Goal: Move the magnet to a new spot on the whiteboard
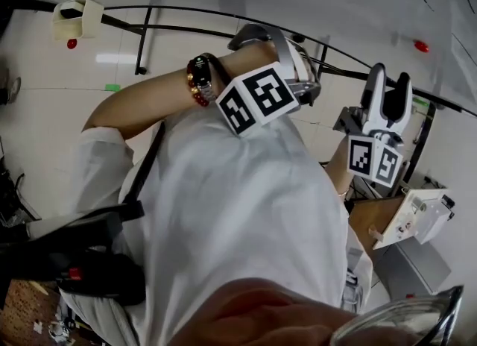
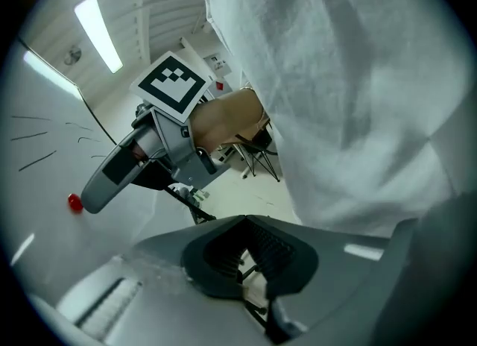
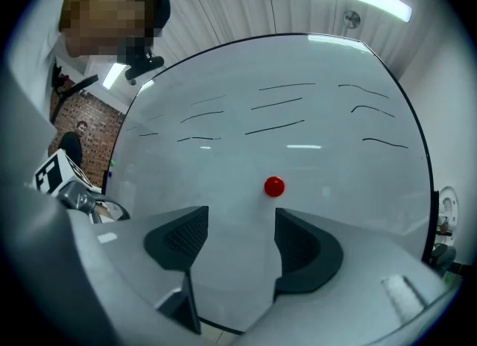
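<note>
Ribbed pads of right hand-held gripper stand spread below round red magnet on glossy whiteboard.

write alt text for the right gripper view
The right claw stands open and empty, facing a whiteboard where a small red magnet sticks just ahead of it, untouched. Thin dark pen strokes cross the board above.

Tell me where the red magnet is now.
Right gripper view: red magnet on the whiteboard, just past the open right gripper, untouched, below the pen strokes.
</note>
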A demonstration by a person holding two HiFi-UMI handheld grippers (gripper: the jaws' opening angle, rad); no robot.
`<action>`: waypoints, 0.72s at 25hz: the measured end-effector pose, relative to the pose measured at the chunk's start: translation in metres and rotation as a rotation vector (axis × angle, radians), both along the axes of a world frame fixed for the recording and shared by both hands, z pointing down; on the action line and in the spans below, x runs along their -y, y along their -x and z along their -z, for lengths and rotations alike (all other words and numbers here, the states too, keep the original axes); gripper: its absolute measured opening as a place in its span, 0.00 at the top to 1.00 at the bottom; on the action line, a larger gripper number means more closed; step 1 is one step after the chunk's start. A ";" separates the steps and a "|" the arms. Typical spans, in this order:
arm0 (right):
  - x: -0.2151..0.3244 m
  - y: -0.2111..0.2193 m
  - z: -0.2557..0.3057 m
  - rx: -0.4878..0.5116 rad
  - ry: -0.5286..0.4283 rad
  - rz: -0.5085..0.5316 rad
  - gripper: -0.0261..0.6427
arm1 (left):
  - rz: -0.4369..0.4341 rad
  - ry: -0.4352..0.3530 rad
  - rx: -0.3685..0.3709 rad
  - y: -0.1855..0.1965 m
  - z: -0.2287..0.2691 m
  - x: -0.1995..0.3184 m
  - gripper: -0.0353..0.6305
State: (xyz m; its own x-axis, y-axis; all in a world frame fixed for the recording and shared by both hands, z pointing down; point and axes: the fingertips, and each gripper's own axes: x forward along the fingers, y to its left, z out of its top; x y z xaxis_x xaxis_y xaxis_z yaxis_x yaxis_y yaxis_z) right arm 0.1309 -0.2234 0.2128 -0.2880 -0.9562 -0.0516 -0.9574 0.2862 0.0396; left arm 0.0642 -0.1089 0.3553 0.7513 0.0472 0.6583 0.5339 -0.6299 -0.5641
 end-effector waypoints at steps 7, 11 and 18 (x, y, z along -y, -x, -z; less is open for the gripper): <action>-0.060 -0.026 -0.014 -0.002 0.019 0.034 0.55 | 0.029 -0.008 0.021 -0.027 -0.014 -0.056 0.94; -0.081 -0.039 -0.022 0.011 0.028 0.053 0.55 | 0.056 -0.029 0.037 -0.039 -0.019 -0.072 0.94; -0.127 -0.056 -0.028 0.027 0.023 0.103 0.55 | 0.091 -0.050 0.049 -0.062 -0.022 -0.113 0.94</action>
State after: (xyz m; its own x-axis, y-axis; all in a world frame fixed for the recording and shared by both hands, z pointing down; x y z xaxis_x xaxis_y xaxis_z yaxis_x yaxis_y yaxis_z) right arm 0.1865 -0.0962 0.2410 -0.3840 -0.9225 -0.0387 -0.9233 0.3841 0.0062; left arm 0.1259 0.0041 0.3770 0.7176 -0.0538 0.6943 0.5036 -0.6485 -0.5708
